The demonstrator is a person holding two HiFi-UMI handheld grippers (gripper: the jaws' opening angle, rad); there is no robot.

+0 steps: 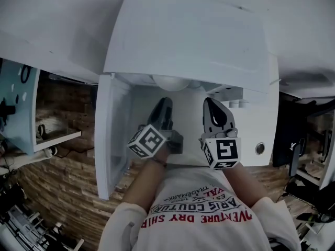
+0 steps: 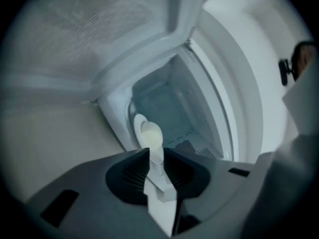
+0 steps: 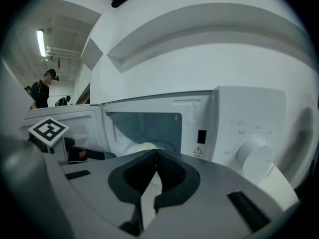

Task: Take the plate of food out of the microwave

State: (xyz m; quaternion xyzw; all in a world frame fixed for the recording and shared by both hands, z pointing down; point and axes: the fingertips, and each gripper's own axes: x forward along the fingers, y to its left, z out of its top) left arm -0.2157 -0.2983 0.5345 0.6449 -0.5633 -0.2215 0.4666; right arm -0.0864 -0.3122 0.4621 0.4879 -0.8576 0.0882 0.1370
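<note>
The white microwave [image 1: 246, 124] stands with its door [image 1: 111, 140] swung open to the left. Inside the cavity sits a white plate [image 1: 170, 82] with a pale mound of food; the plate [image 2: 141, 128] lies straight ahead of the left jaws and shows as a plate [image 3: 144, 147] just behind the right jaws. My left gripper [image 1: 163, 109] hovers before the cavity mouth, its jaws a narrow gap apart, nothing pressed between them. My right gripper [image 1: 212, 111] hangs beside it, in front of the cavity's right side, jaw tips touching, holding nothing.
The microwave's control panel with a round knob [image 3: 254, 153] is right of the cavity. A pale blue cabinet [image 1: 21, 103] and wooden shelves stand at the left. A person [image 3: 42, 88] stands in the far background.
</note>
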